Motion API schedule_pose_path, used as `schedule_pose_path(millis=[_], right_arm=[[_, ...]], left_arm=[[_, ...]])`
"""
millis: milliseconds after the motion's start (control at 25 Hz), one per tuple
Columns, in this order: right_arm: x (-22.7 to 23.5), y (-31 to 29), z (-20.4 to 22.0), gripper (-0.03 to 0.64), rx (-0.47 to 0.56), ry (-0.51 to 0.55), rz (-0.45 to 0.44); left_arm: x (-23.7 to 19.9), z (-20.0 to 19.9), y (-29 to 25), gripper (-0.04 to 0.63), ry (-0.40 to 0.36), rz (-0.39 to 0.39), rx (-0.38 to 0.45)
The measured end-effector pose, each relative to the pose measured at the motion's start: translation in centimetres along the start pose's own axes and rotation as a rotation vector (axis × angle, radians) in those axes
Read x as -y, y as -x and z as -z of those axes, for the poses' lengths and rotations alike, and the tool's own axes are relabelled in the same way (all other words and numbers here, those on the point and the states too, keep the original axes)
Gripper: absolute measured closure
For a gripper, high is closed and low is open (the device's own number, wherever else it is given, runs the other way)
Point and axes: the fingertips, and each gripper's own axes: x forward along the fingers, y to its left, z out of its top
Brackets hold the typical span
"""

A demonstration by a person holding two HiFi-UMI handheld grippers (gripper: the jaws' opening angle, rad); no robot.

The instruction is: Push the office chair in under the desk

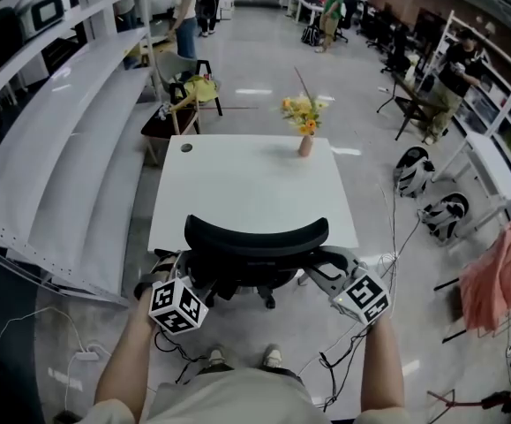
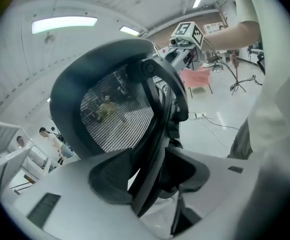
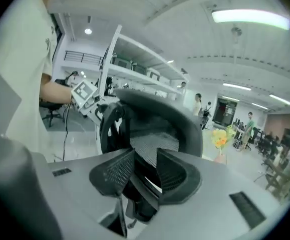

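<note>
A black office chair point(image 1: 255, 237) stands at the near edge of the white desk point(image 1: 237, 193), its curved backrest level with the desk edge and its seat hidden beneath. My left gripper point(image 1: 172, 270) is at the backrest's left end, my right gripper point(image 1: 322, 268) at its right end. In the left gripper view the jaws point(image 2: 145, 176) straddle the chair's back frame point(image 2: 155, 134), with a light gap beside one pad. The right gripper point(image 3: 145, 176) likewise straddles the backrest edge point(image 3: 160, 119), a sliver of light showing beside it. Both are open.
A vase of yellow flowers point(image 1: 304, 124) stands at the desk's far side. Long white shelving point(image 1: 61, 157) runs along the left. Cables point(image 1: 343, 360) lie on the floor by my feet. Equipment point(image 1: 414, 173) and a pink cloth point(image 1: 493, 276) stand at the right. People are far behind.
</note>
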Motion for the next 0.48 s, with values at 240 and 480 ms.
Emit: schedule_pose_path(millis=[240, 480], right_arm=[[0.7, 3.8, -4.6, 0.529, 0.180, -0.100, 0.081], [0.6, 5.8, -9.0, 0.541, 0.297, -0.159, 0.134]], left_arm=[[-0.7, -3.6, 3.6, 0.388, 0.100, 0.005, 0.159], [-3.2, -7.3, 8.0, 0.423, 0.147, -0.108, 0.346]])
